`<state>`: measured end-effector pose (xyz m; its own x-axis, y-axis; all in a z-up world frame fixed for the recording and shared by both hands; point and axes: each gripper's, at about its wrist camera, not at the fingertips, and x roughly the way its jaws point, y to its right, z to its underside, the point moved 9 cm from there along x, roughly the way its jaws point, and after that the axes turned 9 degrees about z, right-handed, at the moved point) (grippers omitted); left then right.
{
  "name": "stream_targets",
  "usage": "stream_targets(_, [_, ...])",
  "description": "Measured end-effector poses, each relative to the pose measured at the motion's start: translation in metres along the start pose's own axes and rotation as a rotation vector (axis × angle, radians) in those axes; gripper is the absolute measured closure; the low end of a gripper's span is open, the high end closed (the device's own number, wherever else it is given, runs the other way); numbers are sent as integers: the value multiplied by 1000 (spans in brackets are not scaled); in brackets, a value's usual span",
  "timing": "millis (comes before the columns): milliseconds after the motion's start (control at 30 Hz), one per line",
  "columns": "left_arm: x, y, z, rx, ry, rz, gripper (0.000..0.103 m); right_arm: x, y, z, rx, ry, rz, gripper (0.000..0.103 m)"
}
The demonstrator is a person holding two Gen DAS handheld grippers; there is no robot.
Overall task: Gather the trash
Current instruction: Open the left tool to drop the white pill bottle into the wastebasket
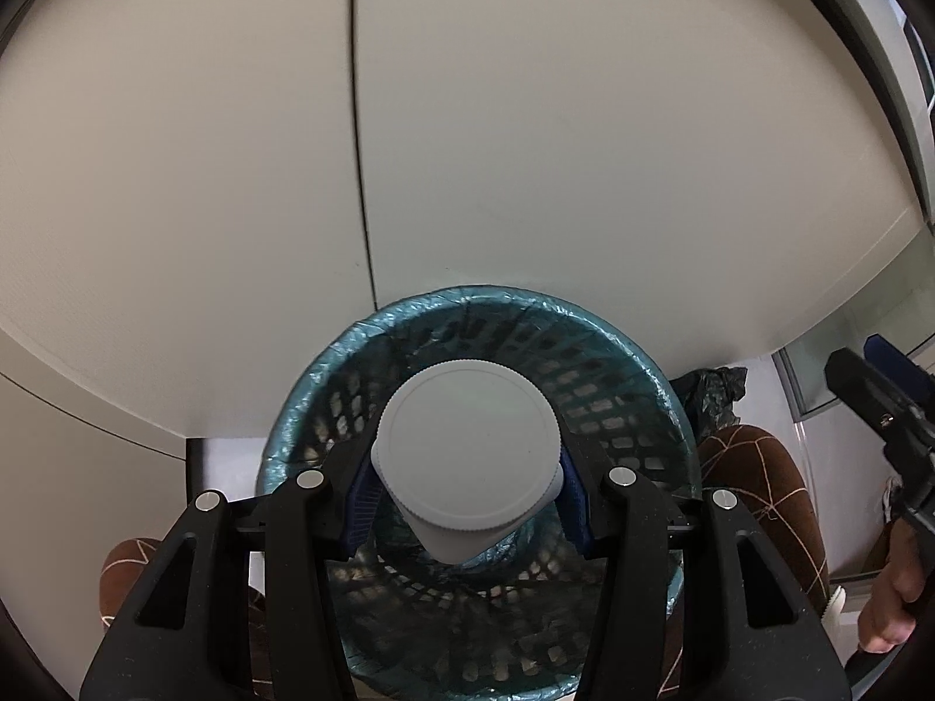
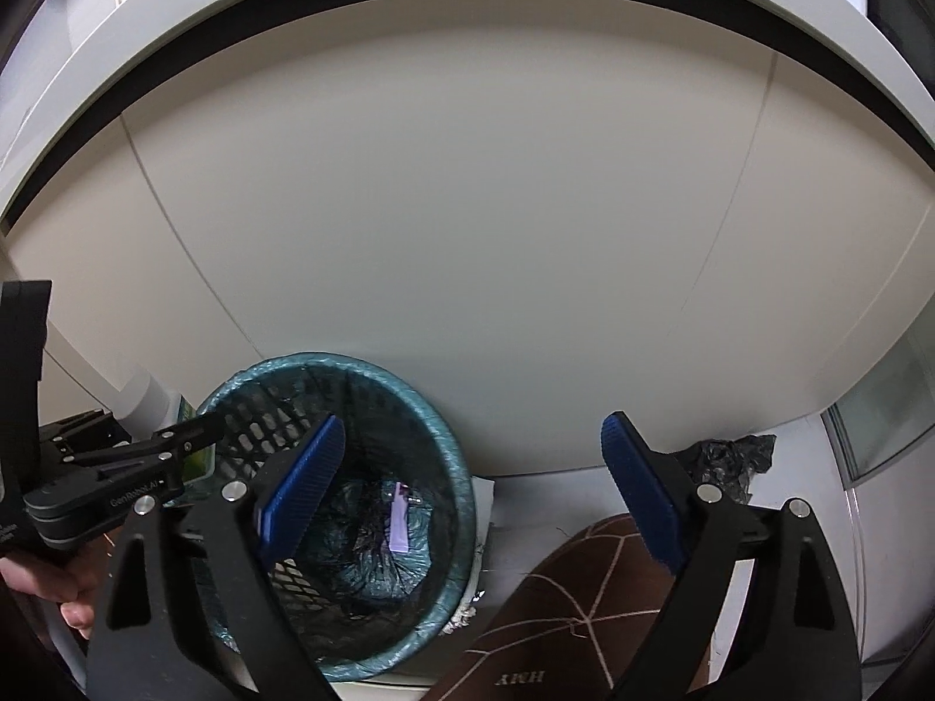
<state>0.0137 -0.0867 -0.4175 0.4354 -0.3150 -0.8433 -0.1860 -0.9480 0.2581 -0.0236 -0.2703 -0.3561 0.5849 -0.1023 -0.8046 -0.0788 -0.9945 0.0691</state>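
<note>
Directly above the lined bin (image 1: pixel 479 601), at six o'clock, a white bottle (image 1: pixel 467 455) is held clamped lengthwise along the left gripper (image 1: pixel 467 502), while the right gripper (image 2: pixel 473 490) is spread empty

The left black two-finger gripper (image 1: pixel 467 496) is clamped on a white ribbed-lid plastic bottle (image 1: pixel 467 455). The right black blue-padded gripper (image 2: pixel 473 502) is held wide apart; its hand (image 1: pixel 894 601) is only partly seen.

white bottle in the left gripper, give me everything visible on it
The white bottle looks like opaque plastic, with a wide round ribbed-edge cap facing the left camera. The left gripper is shut on its body, blue pads on both sides. It hangs above the open bin. The right view shows a green label; contents unseen.
</note>
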Motion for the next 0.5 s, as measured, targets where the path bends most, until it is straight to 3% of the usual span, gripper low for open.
stream_targets(233, [9, 6, 1, 5, -8, -5, 53, 2, 4, -1, 5, -3, 9, 17])
stream_targets(367, [5, 2, -1, -7, 10, -9, 41, 1, 2, -3, -1, -2, 3, 17])
stream_targets(433, [0, 0, -2, -8, 17, -8, 40, 0, -1, -4, -6, 1, 0, 17])
stream_targets(500, [-5, -2, -4, -6, 29, -11, 30, -2, -3, -5, -7, 3, -3, 17])
